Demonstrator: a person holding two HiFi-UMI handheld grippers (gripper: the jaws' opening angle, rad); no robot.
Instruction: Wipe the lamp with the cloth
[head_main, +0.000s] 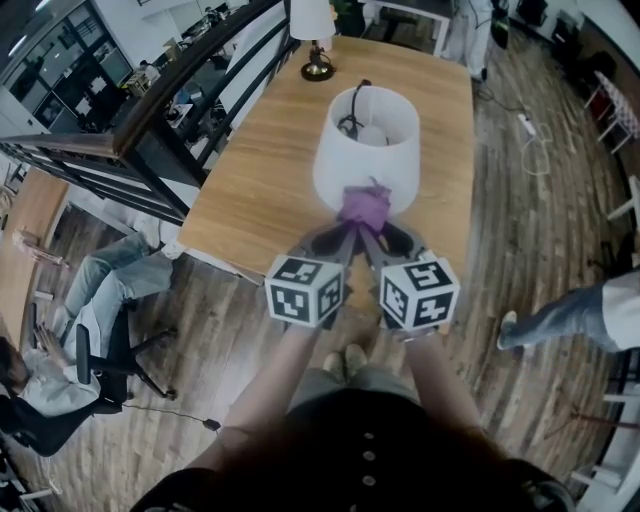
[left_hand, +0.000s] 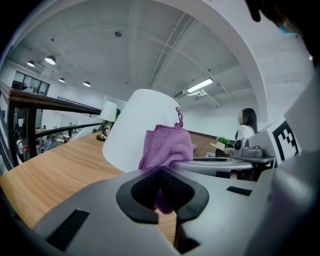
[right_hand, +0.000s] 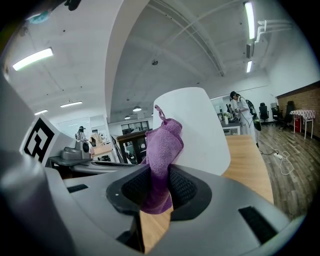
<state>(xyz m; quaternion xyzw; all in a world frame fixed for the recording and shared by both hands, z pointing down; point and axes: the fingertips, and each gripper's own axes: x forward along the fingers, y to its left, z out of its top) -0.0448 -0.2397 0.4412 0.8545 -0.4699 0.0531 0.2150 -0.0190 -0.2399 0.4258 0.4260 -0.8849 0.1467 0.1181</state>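
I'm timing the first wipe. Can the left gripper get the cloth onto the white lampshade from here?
Probably yes: the left gripper, shut on the purple cloth, sits just before the lampshade with nothing between. The right gripper pinches the same cloth.

cloth (head_main: 363, 208): fuzzy fabric | lamp (head_main: 340, 172): matt, perhaps paper | table (head_main: 262, 175): smooth wood

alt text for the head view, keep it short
The left gripper and right gripper both pinch a purple cloth at the near side of a white lamp on a wooden table. A second lamp stands at the far end.
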